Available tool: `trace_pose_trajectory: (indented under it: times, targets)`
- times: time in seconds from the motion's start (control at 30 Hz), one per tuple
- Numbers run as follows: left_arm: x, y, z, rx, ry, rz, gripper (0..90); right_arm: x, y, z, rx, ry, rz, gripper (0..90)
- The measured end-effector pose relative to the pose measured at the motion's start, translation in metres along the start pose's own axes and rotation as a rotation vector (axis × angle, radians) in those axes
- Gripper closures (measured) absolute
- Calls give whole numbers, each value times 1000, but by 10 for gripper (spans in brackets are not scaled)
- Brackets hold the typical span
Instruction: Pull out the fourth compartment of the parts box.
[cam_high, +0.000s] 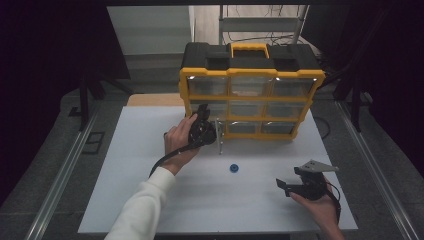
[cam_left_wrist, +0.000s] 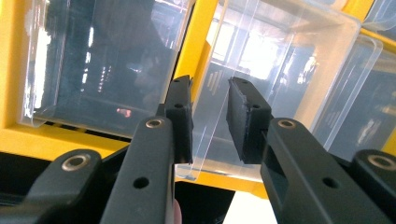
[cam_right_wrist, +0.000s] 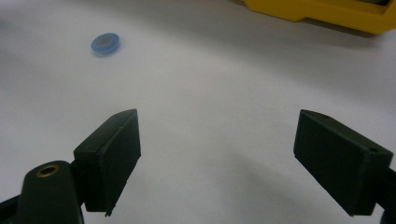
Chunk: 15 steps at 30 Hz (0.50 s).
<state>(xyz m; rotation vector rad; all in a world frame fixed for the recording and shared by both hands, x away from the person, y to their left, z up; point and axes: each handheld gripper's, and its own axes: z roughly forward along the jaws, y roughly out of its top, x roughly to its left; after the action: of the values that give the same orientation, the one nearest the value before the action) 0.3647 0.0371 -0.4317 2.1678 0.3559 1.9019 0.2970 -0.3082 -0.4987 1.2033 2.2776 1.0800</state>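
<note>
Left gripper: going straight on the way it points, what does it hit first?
The left gripper would likely meet the clear drawer of the yellow organizer first; the drawer's front edge already sits between its jaws, though contact is unclear.

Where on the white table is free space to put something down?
The near strip between the blue disc and the right gripper is bare, and so is the white table left of the sleeve. By the yellow organizer it is crowded: the left gripper and a pulled-out clear drawer.

clear plastic drawer (cam_left_wrist: 261, 88) | pulled out, tilted | bottom-left bay of yellow organizer (cam_high: 250, 82)
</note>
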Motion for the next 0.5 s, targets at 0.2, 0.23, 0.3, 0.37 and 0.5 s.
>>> trace_pose_trajectory:
  times: [0.2, 0.23, 0.3, 0.37, 0.5]
  targets:
    - [-1, -1, -3, -5, 1, -2, 712, 0, 0, 0, -1, -1, 0, 152]
    - [-1, -1, -3, -10, 3, -3, 713, 0, 0, 0, -1, -1, -1, 152]
    - [-1, -2, -5, -14, 6, -1, 715, 0, 0, 0, -1, 4, 3, 152]
    - [-2, -2, -6, -15, 5, 0, 714, 0, 0, 0, -4, 5, 5, 153]
    - [-3, -2, -8, -17, 5, -1, 715, 0, 0, 0, -2, 4, 5, 152]
